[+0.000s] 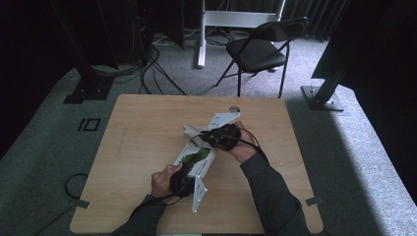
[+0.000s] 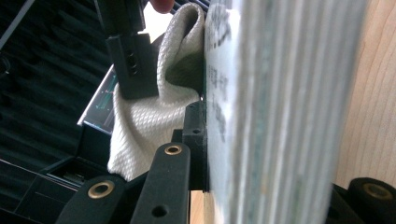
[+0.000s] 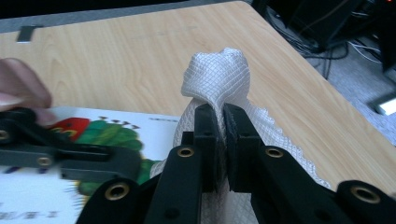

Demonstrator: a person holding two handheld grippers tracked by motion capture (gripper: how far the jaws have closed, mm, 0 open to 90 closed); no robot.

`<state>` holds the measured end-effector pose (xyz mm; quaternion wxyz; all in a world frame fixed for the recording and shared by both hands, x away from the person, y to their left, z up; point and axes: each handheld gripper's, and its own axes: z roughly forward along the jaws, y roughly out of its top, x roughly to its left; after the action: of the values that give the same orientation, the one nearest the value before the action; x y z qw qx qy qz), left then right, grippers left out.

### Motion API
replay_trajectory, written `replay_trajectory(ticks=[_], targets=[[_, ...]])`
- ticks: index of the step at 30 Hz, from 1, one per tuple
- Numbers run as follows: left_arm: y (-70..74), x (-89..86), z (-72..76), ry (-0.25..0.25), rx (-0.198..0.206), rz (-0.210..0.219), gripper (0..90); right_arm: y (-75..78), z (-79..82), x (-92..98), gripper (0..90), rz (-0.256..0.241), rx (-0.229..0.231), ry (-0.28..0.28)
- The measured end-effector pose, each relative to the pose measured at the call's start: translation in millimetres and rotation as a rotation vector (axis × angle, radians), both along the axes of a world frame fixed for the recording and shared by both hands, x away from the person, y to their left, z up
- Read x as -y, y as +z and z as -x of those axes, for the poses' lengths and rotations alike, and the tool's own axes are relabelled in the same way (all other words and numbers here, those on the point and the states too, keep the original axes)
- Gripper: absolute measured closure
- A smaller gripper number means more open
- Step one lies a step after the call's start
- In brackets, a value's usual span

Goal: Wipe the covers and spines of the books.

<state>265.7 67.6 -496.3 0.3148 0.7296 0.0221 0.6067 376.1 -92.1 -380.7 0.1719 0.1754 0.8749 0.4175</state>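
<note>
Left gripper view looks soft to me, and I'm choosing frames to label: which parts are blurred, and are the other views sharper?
Left gripper view: white picture book edge smeared, white woven cloth crisp. Right gripper view: cloth sharp. High view: dim, dark surroundings.

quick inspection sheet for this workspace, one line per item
surface: wooden table, bare around the work
job's things: white cloth bunched at the far end of a picture book lying flat
clutter: nothing seen
grippers: left claw clamps the book's near edge; right claw pinches the cloth
cables: one trails from each gripper; more on the floor behind
surroundings: grey carpet, black folding chair, dark stands
</note>
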Motion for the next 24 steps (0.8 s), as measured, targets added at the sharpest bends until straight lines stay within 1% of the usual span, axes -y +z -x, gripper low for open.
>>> replay_trajectory(ticks=[4, 5, 7, 10, 12, 14, 15, 16, 17, 19, 20, 21, 22, 23, 24], targets=[[0.3, -0.2, -0.2, 0.000, 0.000, -0.003, 78.0, 0.2, -1.7, 1.9, 84.5, -0.001, 0.000, -0.010], [0.2, -0.3, -0.2, 0.001, 0.000, -0.004, 78.0, 0.7, -6.5, 7.5, 84.5, 0.005, 0.008, -0.052], [0.1, -0.1, -0.3, 0.002, 0.000, -0.006, 77.9, 0.8, -8.8, 10.4, 84.5, 0.006, 0.004, -0.072], [-0.2, 0.5, -0.4, 0.000, 0.001, -0.008, 78.0, -0.8, -9.3, 10.7, 84.5, 0.007, -0.008, -0.071], [-0.5, 0.9, -0.4, 0.000, 0.003, -0.006, 78.0, -2.0, -6.9, 8.3, 84.6, 0.001, -0.023, -0.045], [-0.2, 1.0, -0.4, 0.000, 0.004, -0.005, 78.0, -3.4, -2.6, 3.4, 84.6, 0.017, -0.021, -0.025], [-0.2, 1.0, -0.4, 0.000, 0.004, -0.005, 78.0, -3.4, -2.6, 3.4, 84.6, 0.017, -0.021, -0.025], [-0.2, 0.9, -0.6, -0.003, 0.003, 0.005, 78.0, -3.9, -0.2, 0.8, 84.5, 0.017, -0.025, -0.009], [-0.4, 0.8, -1.0, -0.005, 0.003, 0.012, 78.0, -4.9, 4.4, -4.6, 84.5, 0.011, -0.042, 0.036], [0.3, -0.2, -1.1, 0.001, 0.005, 0.007, 78.0, -5.7, 8.9, -10.3, 84.5, 0.019, -0.045, 0.072], [0.3, -0.2, -1.1, 0.001, 0.005, 0.007, 78.0, -5.7, 8.9, -10.3, 84.5, 0.019, -0.045, 0.072], [0.3, -0.2, -1.1, 0.001, 0.005, 0.007, 78.0, -5.8, 11.2, -12.9, 84.5, 0.016, -0.051, 0.088], [0.7, -1.2, -0.4, 0.008, 0.005, -0.007, 78.0, -5.8, 11.2, -12.9, 84.5, 0.016, -0.051, 0.088], [0.4, -1.1, -0.4, 0.009, 0.004, -0.004, 78.0, -5.4, 16.0, -19.3, 84.5, 0.011, -0.064, 0.134], [0.1, -1.1, -0.3, 0.008, 0.003, -0.002, 78.0, -5.7, 16.3, -20.2, 84.5, 0.012, -0.068, 0.143]])
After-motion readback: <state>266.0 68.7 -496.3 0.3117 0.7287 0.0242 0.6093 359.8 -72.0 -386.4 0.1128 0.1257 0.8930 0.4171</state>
